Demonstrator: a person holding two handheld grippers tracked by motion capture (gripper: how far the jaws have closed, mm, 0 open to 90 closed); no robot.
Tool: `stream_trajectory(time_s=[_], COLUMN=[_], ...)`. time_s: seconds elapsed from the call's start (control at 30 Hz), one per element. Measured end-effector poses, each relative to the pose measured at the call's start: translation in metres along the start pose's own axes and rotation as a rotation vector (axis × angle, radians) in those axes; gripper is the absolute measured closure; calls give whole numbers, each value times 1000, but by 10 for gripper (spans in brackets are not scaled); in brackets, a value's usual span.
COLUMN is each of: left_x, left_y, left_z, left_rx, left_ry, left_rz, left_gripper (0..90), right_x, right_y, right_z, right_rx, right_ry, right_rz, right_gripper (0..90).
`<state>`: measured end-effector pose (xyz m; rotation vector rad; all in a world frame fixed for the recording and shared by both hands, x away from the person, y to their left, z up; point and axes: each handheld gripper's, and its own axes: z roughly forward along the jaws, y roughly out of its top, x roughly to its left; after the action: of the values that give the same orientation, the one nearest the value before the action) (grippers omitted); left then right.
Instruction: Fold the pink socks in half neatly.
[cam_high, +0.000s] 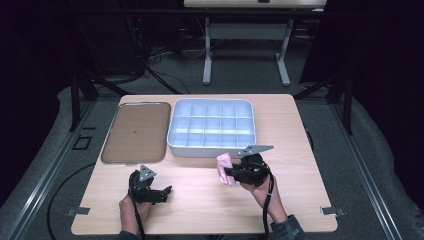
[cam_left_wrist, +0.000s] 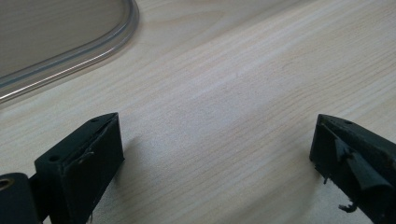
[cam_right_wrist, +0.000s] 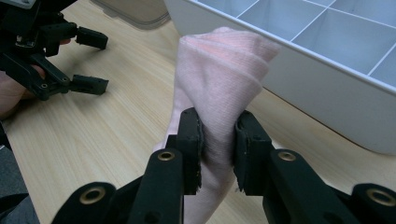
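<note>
Pale wooden table (cam_high: 200, 200), dim room, grey floor (cam_high: 45, 150), perhaps carpet.

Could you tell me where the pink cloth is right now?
The pink cloth is clamped in the right hand-held gripper, right of centre in the high view, just before the white divided tray.

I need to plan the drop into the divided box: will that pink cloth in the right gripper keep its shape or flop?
The pink cloth looks soft: it bunches in folds where the right gripper pinches it, so it will likely sag and unfold once released. It seems light and unlikely to slip, since the jaws dent it.
</note>
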<state>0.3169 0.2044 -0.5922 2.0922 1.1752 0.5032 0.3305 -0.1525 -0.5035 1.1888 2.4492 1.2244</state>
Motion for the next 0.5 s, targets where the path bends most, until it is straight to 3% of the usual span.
stream_trajectory(time_s=[0.23,0.37,0.5], left_x=[0,0,0], left_y=[0,0,0], left_z=[0,0,0], left_rx=[0,0,0], left_ry=[-1,-1,0], left_rz=[1,0,0], left_gripper=[23,23,23], right_x=[-3,-4,-5], right_y=[2,6,10], right_z=[-5,-10,-16], right_rx=[-12,-24,-37], right_ry=[-5,19,4], right_rz=[9,9,7], right_gripper=[744,744,744])
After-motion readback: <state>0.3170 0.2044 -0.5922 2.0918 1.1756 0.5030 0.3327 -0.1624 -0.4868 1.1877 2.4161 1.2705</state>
